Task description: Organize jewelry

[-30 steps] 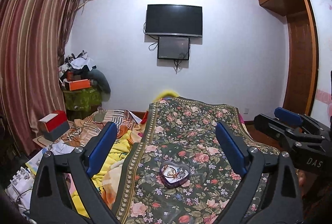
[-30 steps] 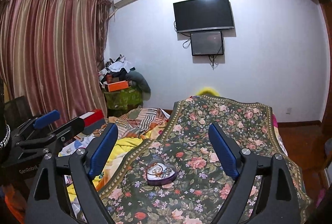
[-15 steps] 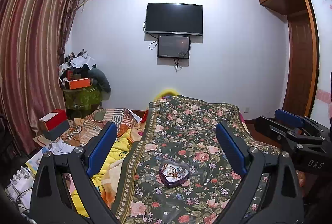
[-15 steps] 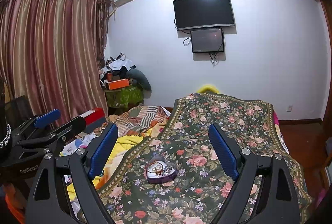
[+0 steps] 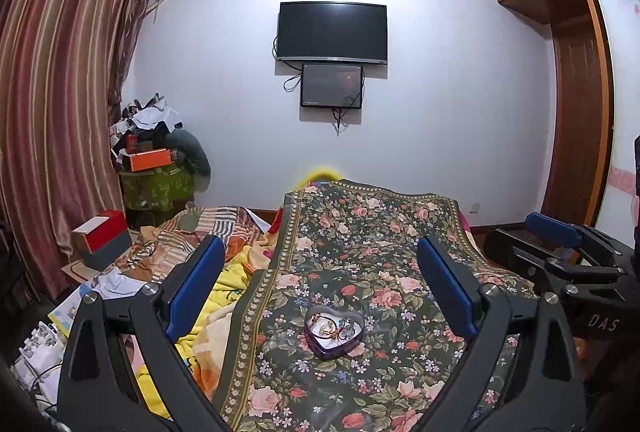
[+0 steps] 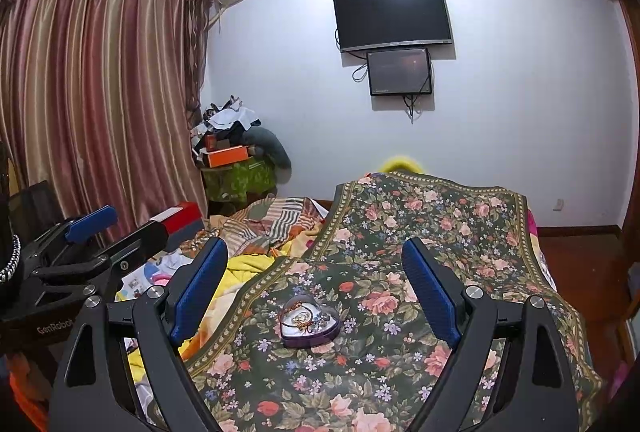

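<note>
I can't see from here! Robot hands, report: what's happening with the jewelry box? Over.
Left gripper and right gripper: jaws open, empty. Heart-shaped box of tangled jewelry sits lidless on the floral blanket, untouched. Nothing in the way.

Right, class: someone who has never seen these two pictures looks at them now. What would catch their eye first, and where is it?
First, the heart-shaped box of tangled jewelry, alone on the floral bedspread and framed between the blue fingers of the open left tool; the right tool is open and aimed at it too. Then the black TV high on the white wall, and the striped curtains at the left.
</note>
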Demonstrator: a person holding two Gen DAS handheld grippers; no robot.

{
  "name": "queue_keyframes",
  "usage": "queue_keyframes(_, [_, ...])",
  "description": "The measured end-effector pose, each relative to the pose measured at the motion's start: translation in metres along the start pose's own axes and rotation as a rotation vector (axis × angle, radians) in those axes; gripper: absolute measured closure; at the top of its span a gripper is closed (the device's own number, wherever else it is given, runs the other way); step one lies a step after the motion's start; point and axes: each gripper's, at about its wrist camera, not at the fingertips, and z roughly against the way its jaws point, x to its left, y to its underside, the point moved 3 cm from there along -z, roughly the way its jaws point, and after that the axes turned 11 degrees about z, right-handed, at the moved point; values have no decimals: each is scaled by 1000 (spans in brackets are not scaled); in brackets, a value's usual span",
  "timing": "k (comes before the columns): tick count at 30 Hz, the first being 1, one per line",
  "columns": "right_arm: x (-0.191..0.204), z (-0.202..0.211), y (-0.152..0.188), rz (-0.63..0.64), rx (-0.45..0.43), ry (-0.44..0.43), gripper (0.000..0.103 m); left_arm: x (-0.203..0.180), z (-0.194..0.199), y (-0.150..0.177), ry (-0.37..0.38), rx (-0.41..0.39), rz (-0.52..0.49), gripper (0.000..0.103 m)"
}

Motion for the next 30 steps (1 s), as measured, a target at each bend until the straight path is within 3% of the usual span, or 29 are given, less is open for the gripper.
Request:
queue_keyframes(5, [0, 0, 0, 1, 4, 2, 16, -1, -2, 1, 0, 2, 9, 0])
queue_keyframes(30, [-2, -1, 0, -7, 12, 2, 16, 6, -2, 0, 14, 4, 39, 0])
